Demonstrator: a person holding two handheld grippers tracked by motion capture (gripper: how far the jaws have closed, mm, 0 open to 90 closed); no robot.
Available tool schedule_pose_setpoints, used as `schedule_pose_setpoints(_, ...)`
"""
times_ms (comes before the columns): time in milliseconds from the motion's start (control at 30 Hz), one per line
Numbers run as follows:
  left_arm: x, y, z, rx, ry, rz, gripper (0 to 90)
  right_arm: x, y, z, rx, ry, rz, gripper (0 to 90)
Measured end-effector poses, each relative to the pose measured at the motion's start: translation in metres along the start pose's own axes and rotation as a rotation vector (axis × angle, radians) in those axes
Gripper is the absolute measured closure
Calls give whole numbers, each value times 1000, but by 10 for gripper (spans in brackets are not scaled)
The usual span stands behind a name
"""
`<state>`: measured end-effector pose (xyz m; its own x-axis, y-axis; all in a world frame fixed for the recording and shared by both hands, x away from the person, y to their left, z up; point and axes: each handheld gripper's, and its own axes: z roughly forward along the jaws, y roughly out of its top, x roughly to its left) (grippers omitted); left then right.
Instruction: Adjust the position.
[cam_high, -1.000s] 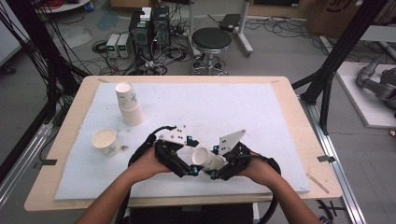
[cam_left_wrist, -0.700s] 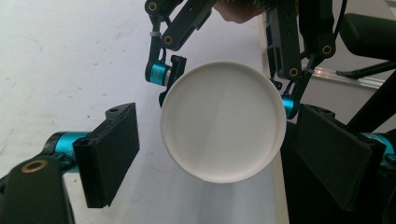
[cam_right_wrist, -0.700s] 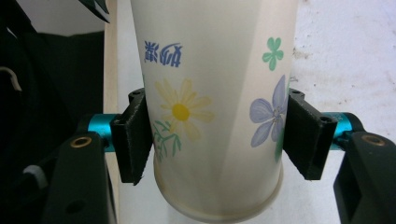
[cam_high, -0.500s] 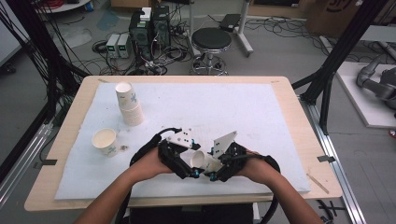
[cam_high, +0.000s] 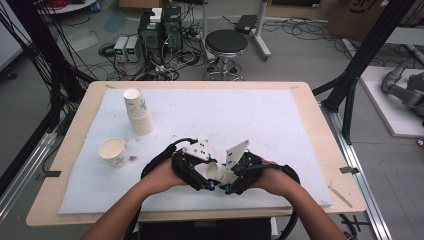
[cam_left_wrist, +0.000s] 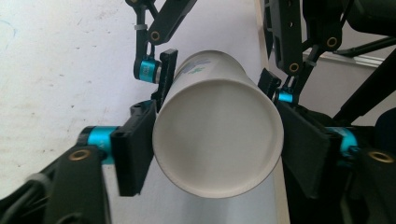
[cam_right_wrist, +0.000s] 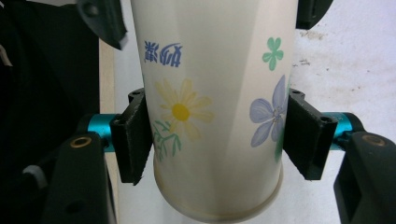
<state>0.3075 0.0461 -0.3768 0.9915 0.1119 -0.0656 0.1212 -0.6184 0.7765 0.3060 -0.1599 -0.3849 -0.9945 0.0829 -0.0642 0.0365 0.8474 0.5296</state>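
Paper is what both my grippers have hold of: a white paper cup printed with flowers (cam_high: 218, 173), lying on its side just above the white foam mat (cam_high: 260, 120) near the table's front edge, between my two hands. My left gripper (cam_high: 204, 176) has just been closing, and in the left gripper view its black pads (cam_left_wrist: 134, 154) now press on the cup (cam_left_wrist: 218, 135) at its wide open rim, with the mouth facing that camera. My right gripper (cam_high: 231, 179) is clamped on the same cup; in the right gripper view its pads (cam_right_wrist: 135, 140) sit against the printed wall (cam_right_wrist: 215, 107), one beside a yellow daisy and the other beside a pale blue flower, close to the cup's base. So the cup is pinched at both ends, and the two grippers face each other nearly nose to nose, as the left gripper view shows with the other gripper's jaws farther along the cup. Farther back on the left of the mat stands a stack of matching paper cups (cam_high: 137, 110), upside down, and nearer me a single upright paper cup (cam_high: 112, 152) with its mouth open, well apart from my hands. The mat covers most of the light wooden table (cam_high: 320, 125).
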Motion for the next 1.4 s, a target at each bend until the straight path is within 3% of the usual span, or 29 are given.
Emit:
schedule_pose_setpoints(300,-1,-1,4,23,-11,16,370,1,0,4,32,22,0,331)
schedule_pose_setpoints(433,-1,-1,0,-3,-1,16,372,1,-1,0,9,15,24,254)
schedule_pose_setpoints(500,0,-2,-2,-24,5,7,372,0,-2,-5,-38,-10,46,207)
schedule_pose_setpoints(700,2,-15,-10,-130,2,-42,372,-3,-12,-25,-196,-28,131,200)
schedule_pose_setpoints(933,0,-26,-14,-219,33,-68,372,-3,-27,-41,-380,-73,195,199)
schedule_pose_setpoints(1133,-4,-39,-17,-331,62,-90,372,4,-42,-42,-461,-119,215,199)
schedule_pose_setpoints(1400,-6,-47,-20,-396,69,-85,372,10,-58,-37,-568,-138,239,200)
